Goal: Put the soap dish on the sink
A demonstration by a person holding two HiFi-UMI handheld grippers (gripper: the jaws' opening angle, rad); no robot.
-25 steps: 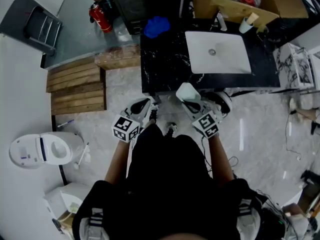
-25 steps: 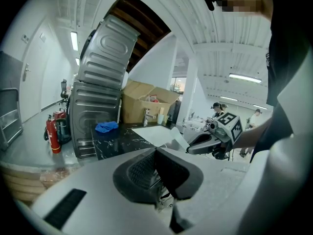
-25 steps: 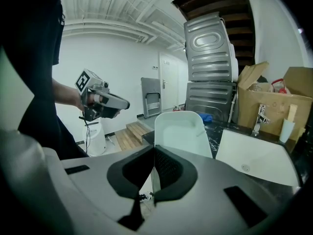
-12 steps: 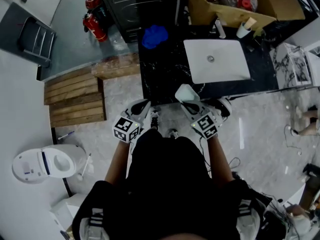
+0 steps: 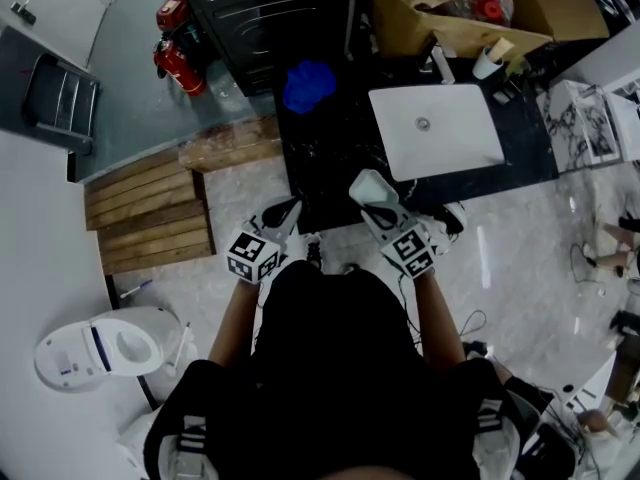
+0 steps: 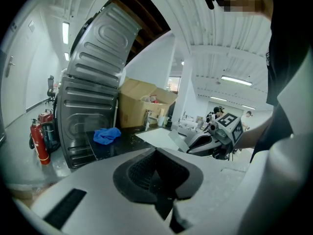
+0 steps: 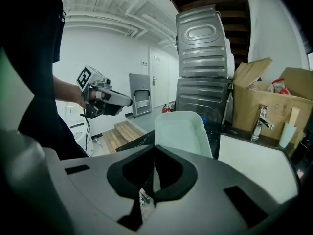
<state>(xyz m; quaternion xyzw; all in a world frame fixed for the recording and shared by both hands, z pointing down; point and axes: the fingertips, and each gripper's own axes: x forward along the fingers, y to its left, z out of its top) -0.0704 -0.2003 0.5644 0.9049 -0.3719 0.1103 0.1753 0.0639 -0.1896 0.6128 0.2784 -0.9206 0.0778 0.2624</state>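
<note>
The soap dish [image 5: 369, 185] is a pale, shallow tray, and my right gripper [image 5: 374, 201] is shut on its near end. It hangs over the front edge of the black counter [image 5: 325, 158], left of the white sink basin [image 5: 436, 128]. In the right gripper view the soap dish [image 7: 182, 130] stands up just beyond the right gripper [image 7: 154, 148], with the sink basin [image 7: 257, 160] to its right. My left gripper [image 5: 291, 206] hovers at the counter's front edge. In its own view the left gripper [image 6: 156, 153] is shut with nothing in it.
A blue cloth [image 5: 308, 84] lies at the back left of the counter, beside a dark washing machine [image 5: 275, 8]. A tap [image 5: 439, 63], a cup [image 5: 492, 60] and a cardboard box [image 5: 450, 3] stand behind the basin. Wooden steps [image 5: 150, 213], fire extinguishers [image 5: 170, 38] and a toilet [image 5: 100, 343] are on the left.
The person has stepped closer to the counter, so both grippers now reach over its front edge. The soap dish stays held in the right gripper the same way.
</note>
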